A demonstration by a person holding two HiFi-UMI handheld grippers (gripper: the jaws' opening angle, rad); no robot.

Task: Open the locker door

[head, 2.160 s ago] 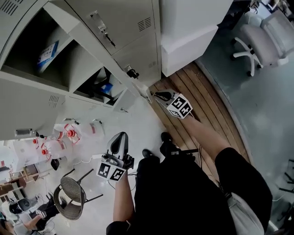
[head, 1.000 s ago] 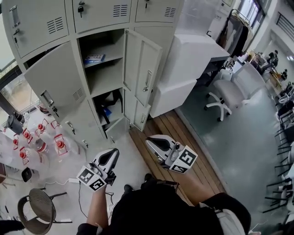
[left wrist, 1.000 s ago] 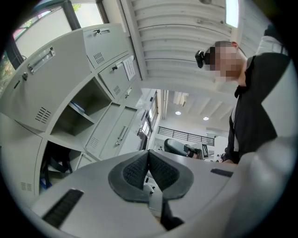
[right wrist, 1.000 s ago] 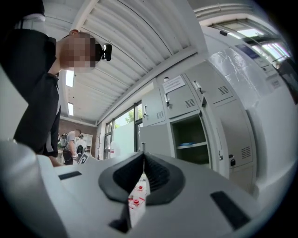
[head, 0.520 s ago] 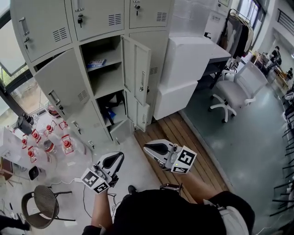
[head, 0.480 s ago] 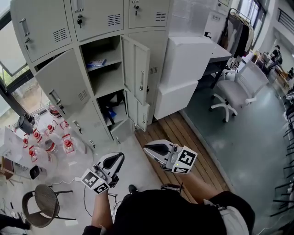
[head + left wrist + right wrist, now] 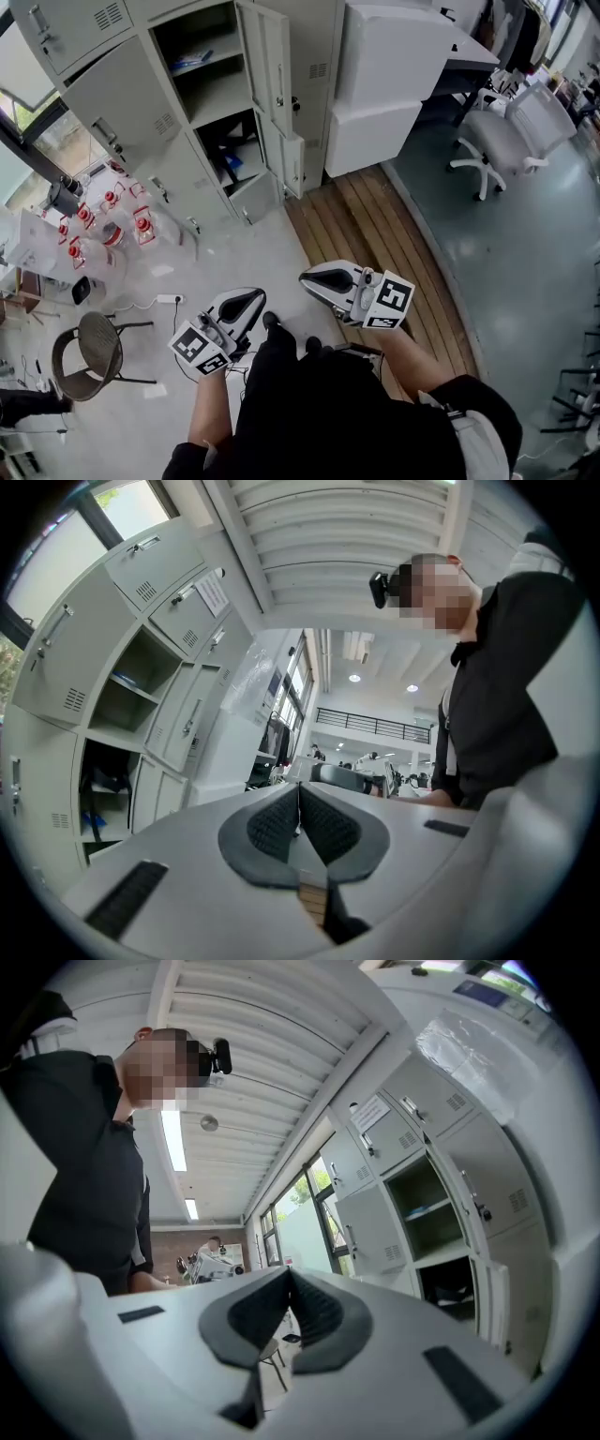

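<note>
Plainly, the left gripper (image 7: 251, 300) had its jaws pressed together with nothing between them, and the right gripper (image 7: 309, 278) was the same — pads meeting, empty. Both hung low in the head view, just in front of the person's dark clothing, side by side and pointing up the frame toward the grey locker (image 7: 66, 37). The locker stood well apart from them, at the top left across a stretch of pale floor (image 7: 244, 253). Its doors stood open: a wide door (image 7: 112, 98) swung out on the left of the bare compartments and a narrow door (image 7: 267, 52) on the right, with smaller lower doors (image 7: 169, 178) beneath. A bluish item (image 7: 192, 61) lay on the upper shelf. In the left gripper view the locker sat far to the left of the closed jaws; in the right gripper view it stood to their right — neither gripper touched it. Red-capped bottles (image 7: 103, 211) clustered left of the locker, and a white office chair (image 7: 506, 131) stood far right.
</note>
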